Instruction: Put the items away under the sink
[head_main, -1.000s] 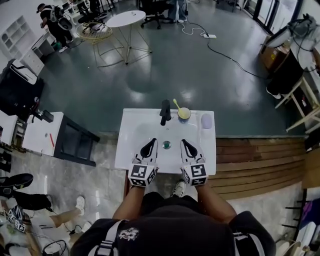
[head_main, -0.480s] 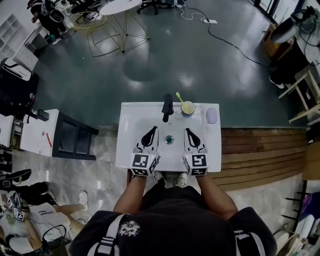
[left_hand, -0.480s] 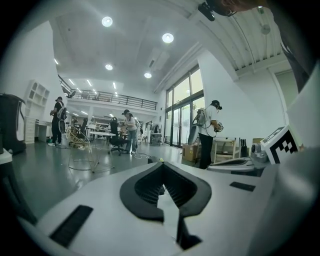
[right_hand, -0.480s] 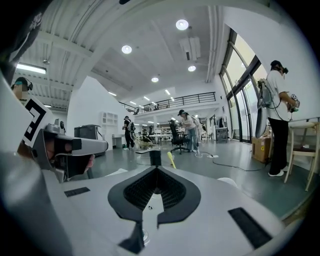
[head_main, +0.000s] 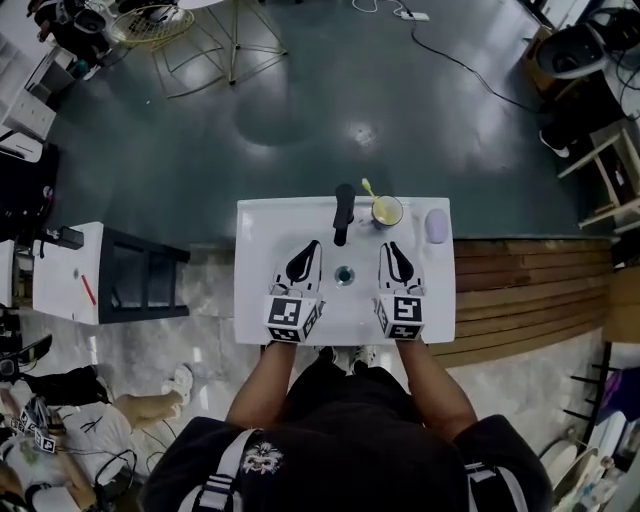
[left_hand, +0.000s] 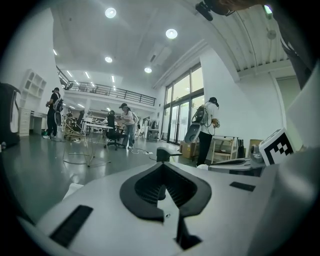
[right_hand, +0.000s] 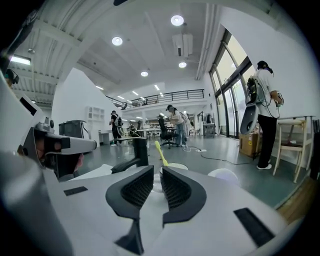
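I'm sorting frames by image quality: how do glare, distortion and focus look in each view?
Head view: evenly lit and sharp; bright glare patches on the glossy floor, and the white sink is very bright. Left gripper view: heavy fisheye, black corners, ceiling lights blown out. Right gripper view: the same fisheye and dark rim, lights blown out too.

- Sink (head_main: 260, 240) is showing plain white, w/ a teal drain (head_main: 345, 275) at its centre.
- Faucet (head_main: 343, 212) at the sink's back edge is showing black.
- Cup (head_main: 387, 212) right of the faucet is looking yellow inside; toothbrush (head_main: 366, 187) in it is yellow-green.
- Oval obj (head_main: 437, 225) at the sink's back rt corner is showing pale lilac.
- Left gripper (head_main: 312, 248) and right gripper (head_main: 388, 248) over the sink are showing black jaws; their cubes (head_main: 293, 316) are carrying b&w square markers.
- Floor (head_main: 300, 110) beyond the sink is reading dark grey-green; planks (head_main: 520, 290) rt of the sink are showing brown.
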